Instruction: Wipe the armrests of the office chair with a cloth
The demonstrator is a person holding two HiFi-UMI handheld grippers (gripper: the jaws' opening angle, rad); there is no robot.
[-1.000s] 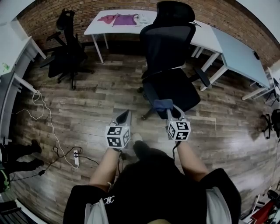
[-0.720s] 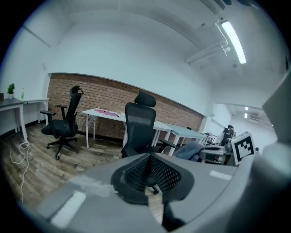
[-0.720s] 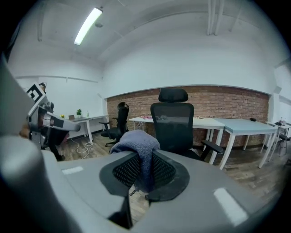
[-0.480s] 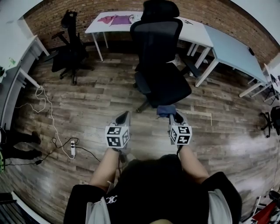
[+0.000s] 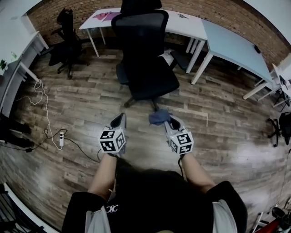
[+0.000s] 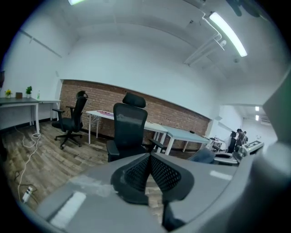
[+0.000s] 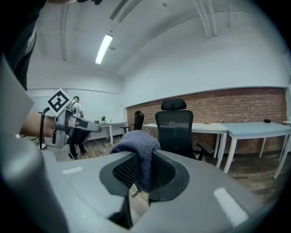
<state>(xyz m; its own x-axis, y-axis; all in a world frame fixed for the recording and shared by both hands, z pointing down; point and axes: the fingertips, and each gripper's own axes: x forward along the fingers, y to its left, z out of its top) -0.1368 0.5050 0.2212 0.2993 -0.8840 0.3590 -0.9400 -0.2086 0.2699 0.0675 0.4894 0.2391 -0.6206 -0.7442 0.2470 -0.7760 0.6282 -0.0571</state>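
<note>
Cloth (image 7: 136,142) pinched in right hand-held gripper (image 7: 144,157).

My cloth (image 5: 158,117) is dusty blue. The chair (image 5: 146,54) is black, with a mesh back. My left tool (image 5: 119,117) and right tool (image 5: 172,122) are grey, with black-and-white squares on their cubes. The floor (image 5: 82,104) is brown wood-grain planks. Behind the chair are a white bench (image 5: 182,22), a pale blue bench (image 5: 229,43) and a red-brown brick wall (image 5: 77,8).

Left claw (image 5: 120,117), right claw (image 5: 171,122): grey shells, black mesh pads (image 6: 137,172), black-and-white marker cubes (image 5: 112,140). Black top (image 5: 154,195), grey sleeves (image 5: 98,221).
</note>
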